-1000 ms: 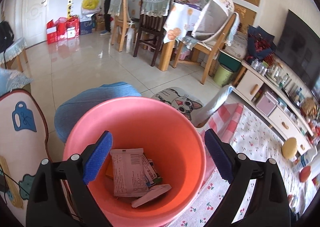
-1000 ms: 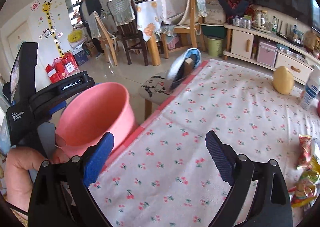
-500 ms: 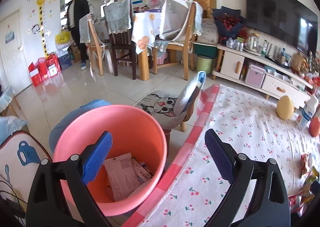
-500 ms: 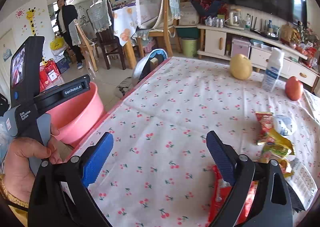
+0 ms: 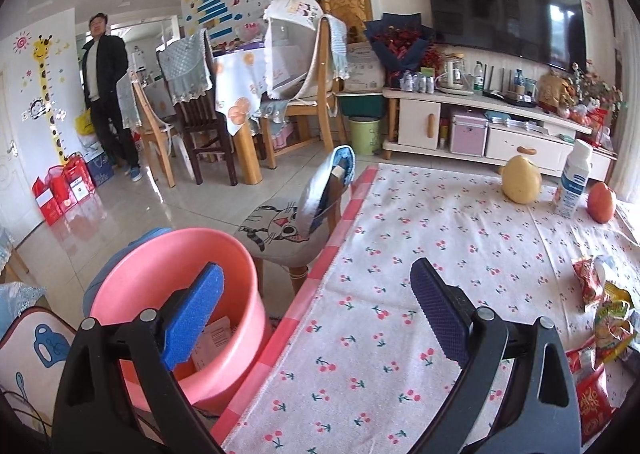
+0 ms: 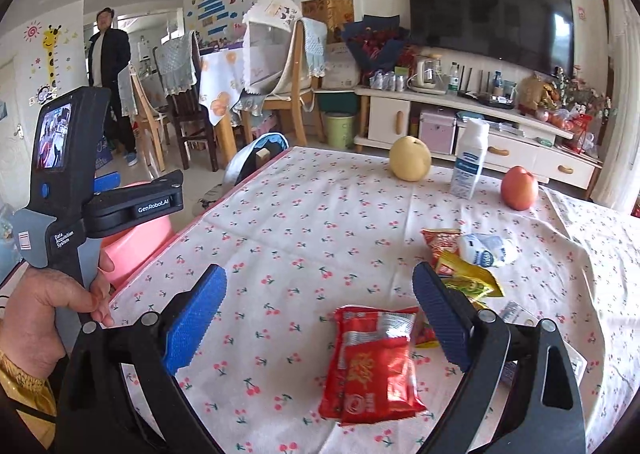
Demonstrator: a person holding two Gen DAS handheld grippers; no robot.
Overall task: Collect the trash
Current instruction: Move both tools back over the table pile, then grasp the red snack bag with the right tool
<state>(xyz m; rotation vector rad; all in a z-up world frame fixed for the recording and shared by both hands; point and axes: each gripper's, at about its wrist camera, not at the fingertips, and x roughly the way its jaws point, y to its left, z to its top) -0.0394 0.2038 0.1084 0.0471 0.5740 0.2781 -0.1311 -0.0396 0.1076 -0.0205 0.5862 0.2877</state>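
Observation:
A pink bucket [image 5: 160,266] stands off the table's left edge with paper wrappers [image 5: 212,342] inside. My left gripper [image 5: 316,314] is open and empty, over the table edge beside the bucket. My right gripper [image 6: 320,314] is open and empty above the cherry-print tablecloth [image 6: 304,230]. A red snack packet [image 6: 372,366] lies between its fingers, nearer the right one. More wrappers lie beyond: a yellow-green one [image 6: 468,278], a red one [image 6: 440,238] and a crumpled white one [image 6: 488,248]. The left gripper's body [image 6: 72,190] shows at the left of the right wrist view.
A yellow pear [image 6: 410,163], a white bottle [image 6: 470,158] and a red apple [image 6: 519,188] stand at the table's far side. A cat-print stool [image 5: 280,230] stands beside the bucket. Chairs, a TV cabinet and a standing person [image 5: 106,94] are beyond.
Both grippers have swung right, away from the bucket and over the table. The red packet and the other wrappers have come into view under the right gripper.

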